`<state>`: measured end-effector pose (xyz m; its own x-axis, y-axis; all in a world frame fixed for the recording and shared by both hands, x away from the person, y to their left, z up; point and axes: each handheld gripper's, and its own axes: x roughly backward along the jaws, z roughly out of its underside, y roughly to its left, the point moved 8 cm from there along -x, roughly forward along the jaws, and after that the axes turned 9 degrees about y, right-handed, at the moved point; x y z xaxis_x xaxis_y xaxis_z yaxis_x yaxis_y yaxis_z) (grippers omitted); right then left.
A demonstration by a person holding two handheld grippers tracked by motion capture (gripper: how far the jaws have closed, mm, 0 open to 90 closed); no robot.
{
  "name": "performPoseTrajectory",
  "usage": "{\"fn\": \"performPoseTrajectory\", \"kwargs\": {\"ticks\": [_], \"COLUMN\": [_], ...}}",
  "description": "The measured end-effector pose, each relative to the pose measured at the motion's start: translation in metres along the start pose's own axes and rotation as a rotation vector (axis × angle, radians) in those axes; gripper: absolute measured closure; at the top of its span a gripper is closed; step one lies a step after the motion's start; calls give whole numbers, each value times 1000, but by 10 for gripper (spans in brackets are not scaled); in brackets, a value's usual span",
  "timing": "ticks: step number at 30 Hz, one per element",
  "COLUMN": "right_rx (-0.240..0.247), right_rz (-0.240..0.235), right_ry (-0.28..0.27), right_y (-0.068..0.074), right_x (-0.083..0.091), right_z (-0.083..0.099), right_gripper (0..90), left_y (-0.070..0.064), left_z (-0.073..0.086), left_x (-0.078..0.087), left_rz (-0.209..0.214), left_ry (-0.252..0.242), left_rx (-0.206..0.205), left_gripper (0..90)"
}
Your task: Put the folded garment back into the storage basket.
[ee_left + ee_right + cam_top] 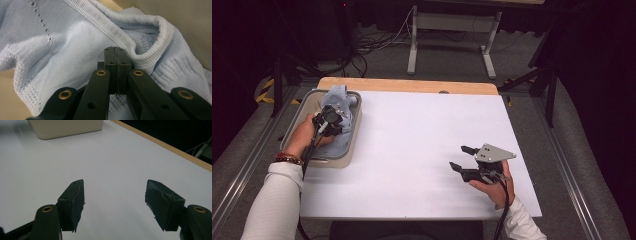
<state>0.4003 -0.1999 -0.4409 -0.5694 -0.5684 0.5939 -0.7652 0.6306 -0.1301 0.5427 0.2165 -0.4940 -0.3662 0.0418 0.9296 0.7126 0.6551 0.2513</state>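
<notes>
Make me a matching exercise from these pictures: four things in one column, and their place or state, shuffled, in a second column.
Things:
1. left tongs
2. right tongs
3. light blue garment
4. beige tub

Places or states:
A. jaws spread apart above the bare white table
B. stands at the table's left edge
C. jaws pressed together against knit fabric
D. lies bunched in the tub

Pairs: 1-C, 2-A, 3-D, 4-B

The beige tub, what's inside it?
A light blue knitted garment lies crumpled inside the beige tub, and the left gripper is over it. Whatever lies under the cloth is covered.
</notes>
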Motion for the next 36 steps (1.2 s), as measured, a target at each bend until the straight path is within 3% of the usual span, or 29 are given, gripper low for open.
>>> {"fn": "performPoseTrajectory", "kwargs": {"ticks": [5, 15, 21, 25, 28, 36], "right_rx": [4, 2, 3, 3, 0, 3], "right_rz": [4, 9, 18, 30, 33, 41], "right_ry": [0, -3, -4, -9, -16, -20], "right_y": [-1, -2, -3, -4, -4, -5], "right_x": [0, 2, 2, 4, 5, 6], "right_z": [0, 0, 0, -1, -1, -2], "right_gripper": [326, 326, 327, 327, 327, 325], "left_y": [2, 10, 7, 4, 4, 4], "left_z": [-1, -6, -11, -13, -14, -16], "left_x": [4, 28, 46, 52, 57, 69], "left_rz": [-4, -36, -53, -57, -61, -97], "left_ry": [-34, -214, -311, -344, -373, -448], "left_rx": [15, 88, 98, 99, 109, 129], "left_gripper": [898, 896, 876, 864, 841, 680]}}
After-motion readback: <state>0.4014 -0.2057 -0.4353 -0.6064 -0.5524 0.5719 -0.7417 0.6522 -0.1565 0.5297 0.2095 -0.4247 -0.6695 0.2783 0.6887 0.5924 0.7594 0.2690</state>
